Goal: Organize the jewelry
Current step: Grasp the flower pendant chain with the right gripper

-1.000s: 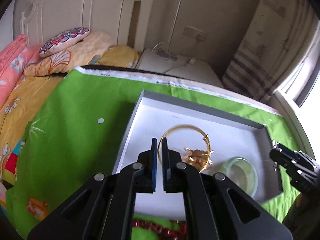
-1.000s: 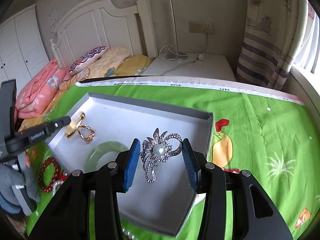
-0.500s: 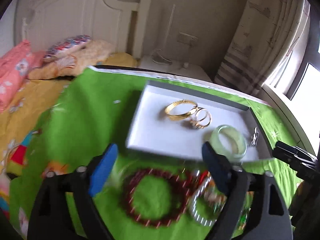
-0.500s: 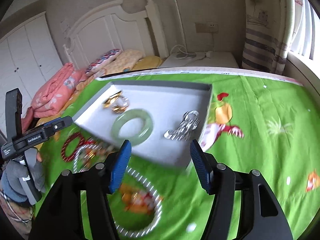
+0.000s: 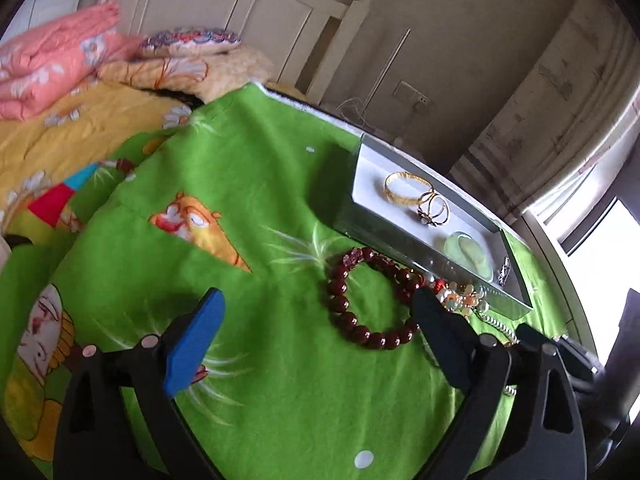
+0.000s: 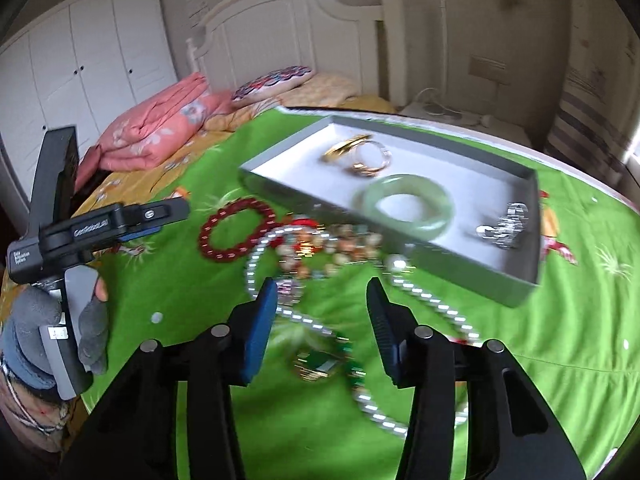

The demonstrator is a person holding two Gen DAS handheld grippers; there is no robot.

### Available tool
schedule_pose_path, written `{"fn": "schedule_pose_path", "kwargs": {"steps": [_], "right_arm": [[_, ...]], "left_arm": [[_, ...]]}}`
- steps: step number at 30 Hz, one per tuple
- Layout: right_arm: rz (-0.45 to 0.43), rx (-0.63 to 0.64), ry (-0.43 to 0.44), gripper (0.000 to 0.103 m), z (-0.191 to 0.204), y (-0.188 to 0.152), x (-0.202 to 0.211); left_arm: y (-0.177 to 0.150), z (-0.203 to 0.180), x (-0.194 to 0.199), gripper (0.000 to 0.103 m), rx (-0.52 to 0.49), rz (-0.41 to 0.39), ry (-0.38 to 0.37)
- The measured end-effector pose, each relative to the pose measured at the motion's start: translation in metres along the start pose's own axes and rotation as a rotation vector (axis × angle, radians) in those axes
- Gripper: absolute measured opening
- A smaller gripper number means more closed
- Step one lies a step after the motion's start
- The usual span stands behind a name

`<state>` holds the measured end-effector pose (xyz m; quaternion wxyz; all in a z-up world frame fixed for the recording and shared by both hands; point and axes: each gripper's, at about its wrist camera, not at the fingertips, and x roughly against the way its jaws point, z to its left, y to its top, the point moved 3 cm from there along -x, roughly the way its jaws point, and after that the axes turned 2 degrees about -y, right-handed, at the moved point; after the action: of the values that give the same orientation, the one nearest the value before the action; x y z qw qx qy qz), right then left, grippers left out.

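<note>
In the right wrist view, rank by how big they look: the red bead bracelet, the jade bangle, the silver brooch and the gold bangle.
1. Jade bangle and red bead bracelet: alike, so unranked.
2. Silver brooch and gold bangle: both smaller, blurred, the bangle farther off, so unsure.

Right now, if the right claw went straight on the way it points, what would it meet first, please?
Probably the pearl strand on the green cloth, just ahead of the open right claw; the multicolour beads and the tray lie beyond. Blur makes depth uncertain.

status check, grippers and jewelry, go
Left gripper open, empty, over red bead bracelet. Right gripper open, empty, above silver chain necklace. Tray holds gold bangle, jade bangle, brooch. Nothing blocking.
</note>
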<state>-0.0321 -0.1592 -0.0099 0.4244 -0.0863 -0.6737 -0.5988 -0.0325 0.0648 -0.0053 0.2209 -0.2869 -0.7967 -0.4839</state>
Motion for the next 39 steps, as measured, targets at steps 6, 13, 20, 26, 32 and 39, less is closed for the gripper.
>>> {"fn": "schedule_pose_path", "kwargs": {"steps": [6,13,20,26,32,39], "right_arm": [[0.058,0.019,-0.034,0.038,0.018,-0.001,-0.021],[0.099,0.0,-0.064,0.038,0.023,-0.002,-0.035],[0.101,0.006,-0.077,0.034,0.026,0.004,-0.04],[0.121,0.11,-0.17,0.023,0.04,0.001,-0.044],[0.073,0.086,-0.138,0.023,0.026,-0.008,-0.01],[0.102,0.071,-0.102,0.023,0.003,-0.036,0.037]], "left_arm": [[0.001,-0.004,0.001,0.098,-0.001,-0.009,-0.015],[0.003,-0.004,0.002,0.1,0.007,-0.017,-0.044],[0.002,-0.005,0.003,0.1,0.006,-0.018,-0.056],[0.002,-0.004,0.002,0.1,0.014,-0.018,-0.056],[0.001,-0.002,0.003,0.1,0.018,-0.017,-0.056],[0.002,-0.002,0.004,0.1,0.02,-0.017,-0.057]]}}
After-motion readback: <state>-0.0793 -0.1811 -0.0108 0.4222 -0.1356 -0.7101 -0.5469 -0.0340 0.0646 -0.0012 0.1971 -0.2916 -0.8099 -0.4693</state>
